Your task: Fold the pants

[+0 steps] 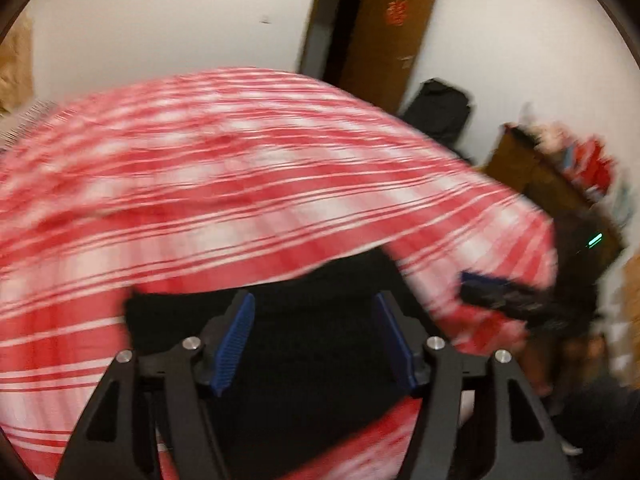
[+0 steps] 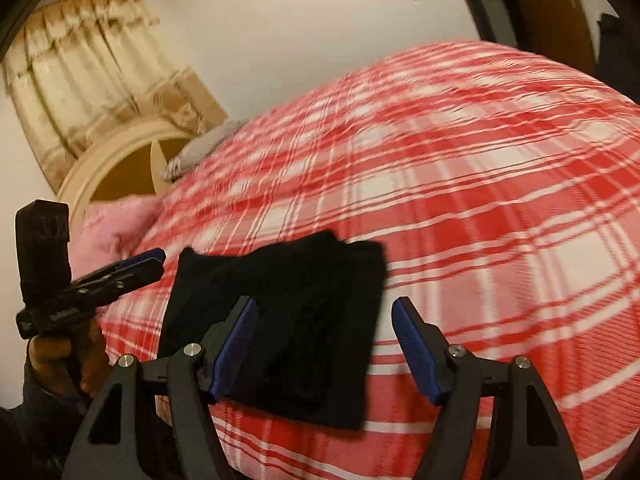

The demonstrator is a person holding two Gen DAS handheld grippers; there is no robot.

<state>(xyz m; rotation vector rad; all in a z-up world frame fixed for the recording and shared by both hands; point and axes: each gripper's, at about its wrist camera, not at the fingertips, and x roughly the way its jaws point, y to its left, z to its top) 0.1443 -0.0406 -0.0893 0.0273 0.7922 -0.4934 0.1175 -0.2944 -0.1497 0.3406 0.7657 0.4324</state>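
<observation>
Only right view shows folded pants (image 2: 280, 328) whole on bedspread (image 2: 500, 200), both tongs (image 1: 316, 344) (image 2: 324, 348) apart

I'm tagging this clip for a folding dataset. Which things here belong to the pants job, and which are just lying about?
Part of the job:
black pants, folded on the bed
red plaid bedspread they lie on
left gripper, open
right gripper, open

Just lying about:
pink pillow
cream curtain
brown door
black backpack

A bed (image 2: 500, 184) in red-and-white plaid carries folded black pants (image 2: 288, 328), with a pink pillow (image 2: 116, 228) at its head.
</observation>
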